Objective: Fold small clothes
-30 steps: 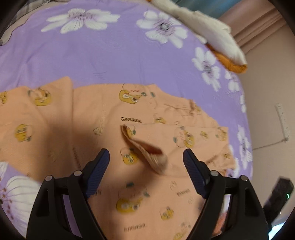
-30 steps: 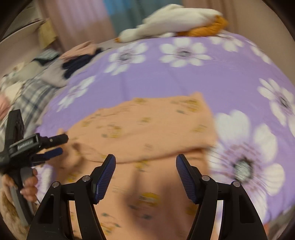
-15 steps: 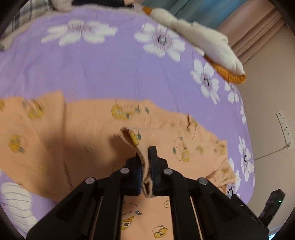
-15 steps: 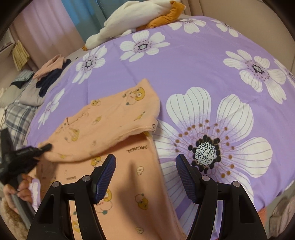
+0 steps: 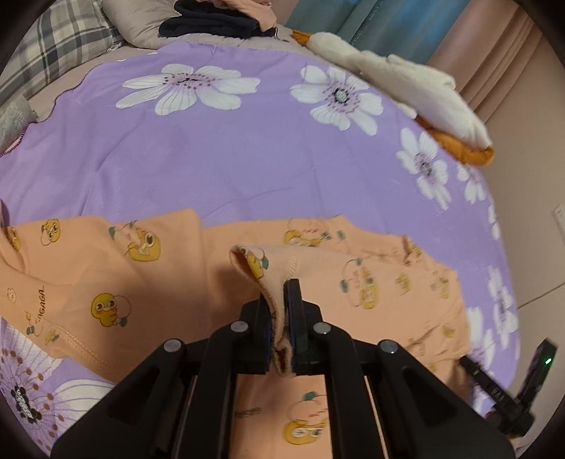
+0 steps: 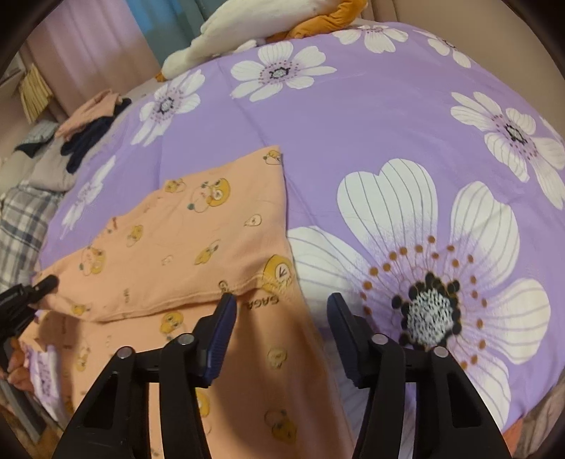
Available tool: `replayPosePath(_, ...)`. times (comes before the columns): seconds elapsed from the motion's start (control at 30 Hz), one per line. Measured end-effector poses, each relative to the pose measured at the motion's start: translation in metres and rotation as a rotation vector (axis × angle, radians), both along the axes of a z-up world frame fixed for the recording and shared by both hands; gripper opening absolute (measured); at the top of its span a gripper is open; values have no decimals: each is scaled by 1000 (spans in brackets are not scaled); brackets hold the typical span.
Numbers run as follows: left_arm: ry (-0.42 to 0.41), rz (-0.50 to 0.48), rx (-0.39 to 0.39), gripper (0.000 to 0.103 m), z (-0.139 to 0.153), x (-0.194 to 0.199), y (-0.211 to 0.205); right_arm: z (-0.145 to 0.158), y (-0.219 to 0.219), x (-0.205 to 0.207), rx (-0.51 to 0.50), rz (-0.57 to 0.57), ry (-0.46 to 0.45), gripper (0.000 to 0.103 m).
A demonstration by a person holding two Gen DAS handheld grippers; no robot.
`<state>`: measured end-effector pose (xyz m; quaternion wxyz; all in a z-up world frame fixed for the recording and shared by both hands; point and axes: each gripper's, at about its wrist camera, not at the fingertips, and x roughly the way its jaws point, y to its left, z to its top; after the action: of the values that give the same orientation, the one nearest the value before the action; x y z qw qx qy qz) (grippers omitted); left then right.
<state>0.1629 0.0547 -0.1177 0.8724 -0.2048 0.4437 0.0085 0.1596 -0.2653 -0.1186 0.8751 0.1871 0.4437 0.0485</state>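
Note:
An orange garment printed with yellow ducks lies spread on the purple flowered bedspread. My left gripper is shut on a raised fold of that garment near its middle, and the cloth bulges up between the pads. In the right wrist view the garment lies folded over itself, with the left gripper pinching it at the far left. My right gripper hangs over the garment's right edge. Its jaws are closing, with cloth beneath them and the blue pads not pressing on it.
A white plush goose with orange feet lies at the bed's far edge. A stack of dark and pink clothes sits beside a plaid pillow. A person's hand holds the left gripper.
My left gripper went from wide open to shut on the garment's fold and lifted it a little. The right gripper swung down over the garment's right edge and its jaws narrowed.

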Motion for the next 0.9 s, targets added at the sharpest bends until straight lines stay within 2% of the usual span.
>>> replayPosePath(0.07,14,1,-2,7,-6,1,1,-3,2,6,-19,3,3,47)
replayPosePath(0.13,28,9,7,7,-12,2,3,-3,5,10,-40,10,1,36)
replayPosePath(0.17,34,9,11,7,-14,1,3,-4,6,11,-58,13,2,21)
replayPosePath(0.2,39,8,13,7,-15,2,4,-4,6,12,-74,16,5,12)
replayPosePath(0.33,40,-1,29,8,-18,0,3,9,-4,4,-16,15,-31,9)
replayPosePath(0.43,79,8,22,9,-27,2,6,14,-14,2,34,6,-38,8)
replayPosePath(0.6,86,7,32,11,-35,2,5,-9,-9,6,-6,-7,34,8)
replayPosePath(0.73,90,4,36,12,-38,4,5,-10,-5,7,-34,-4,38,7)
replayPosePath(0.9,92,14,21,13,-40,4,7,-12,-7,10,-19,-2,49,7)
